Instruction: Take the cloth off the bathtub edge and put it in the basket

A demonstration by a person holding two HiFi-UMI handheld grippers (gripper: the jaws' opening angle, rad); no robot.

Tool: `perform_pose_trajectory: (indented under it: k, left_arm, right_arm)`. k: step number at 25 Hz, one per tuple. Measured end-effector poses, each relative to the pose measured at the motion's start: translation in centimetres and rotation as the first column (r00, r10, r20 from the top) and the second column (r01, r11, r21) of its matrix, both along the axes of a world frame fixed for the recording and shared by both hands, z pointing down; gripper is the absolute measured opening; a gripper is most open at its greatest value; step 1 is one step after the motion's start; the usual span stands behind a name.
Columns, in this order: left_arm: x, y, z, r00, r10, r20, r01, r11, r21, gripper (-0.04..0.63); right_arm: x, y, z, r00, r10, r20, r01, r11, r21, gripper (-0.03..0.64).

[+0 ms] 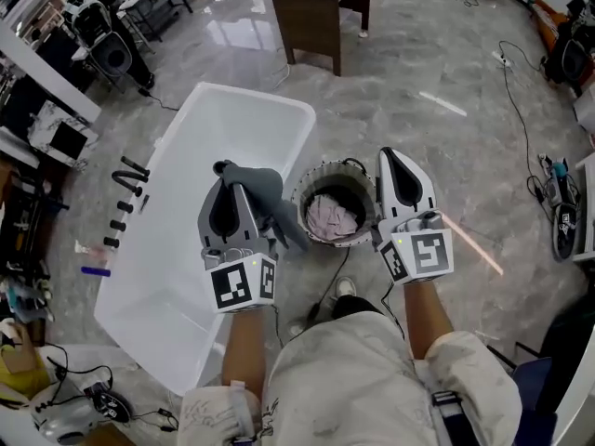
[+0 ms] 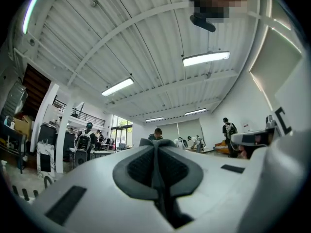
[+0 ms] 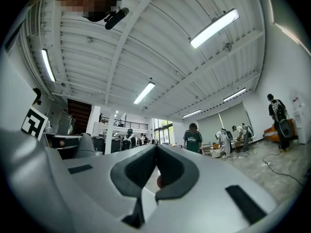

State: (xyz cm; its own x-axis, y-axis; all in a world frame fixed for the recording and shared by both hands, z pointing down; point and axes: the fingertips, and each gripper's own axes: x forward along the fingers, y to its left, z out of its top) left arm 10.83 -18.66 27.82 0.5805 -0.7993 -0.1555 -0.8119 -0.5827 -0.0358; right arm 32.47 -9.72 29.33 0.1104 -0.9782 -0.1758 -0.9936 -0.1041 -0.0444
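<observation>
In the head view a white bathtub lies at left-centre, and a round basket stands beside its right edge with a pinkish cloth inside. My left gripper is over the tub's right rim, shut on a grey cloth that hangs down towards the basket. In the left gripper view the jaws are pressed together with a fold of the grey cloth bunched at their tips. My right gripper is just right of the basket; its tips meet with nothing held.
A dark desk stands on the marble floor beyond the tub. Black tools lie left of the tub, and cables run along the right. The person's shoe is right below the basket. People stand far off in both gripper views.
</observation>
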Motion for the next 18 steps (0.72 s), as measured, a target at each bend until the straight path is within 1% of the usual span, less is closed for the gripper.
perform_pose_trajectory:
  k: [4,8,14,18]
  left_arm:
    - [5.9,0.6,0.6,0.998,0.069,0.009,-0.069,0.998,-0.010,0.014]
    - [11.6,1.9,0.9,0.988,0.150,0.022,-0.150,0.989,-0.015,0.014]
    - [18.5,4.4,1.1,0.960,0.278,0.025,-0.277,0.961,-0.022,0.014]
    - [22.1,5.8,1.5,0.942,0.335,0.018,-0.334,0.942,-0.039,0.014]
  right_arm:
    - [4.9,2.0,0.5,0.998,0.067,0.012,-0.067,0.998,0.004,-0.012]
    - [9.6,4.7,1.1,0.989,0.145,0.030,-0.145,0.989,0.003,-0.012]
    - [14.7,9.3,2.0,0.962,0.266,0.052,-0.267,0.964,0.001,-0.012]
    - [17.2,11.7,2.3,0.946,0.320,0.059,-0.320,0.947,-0.007,-0.012]
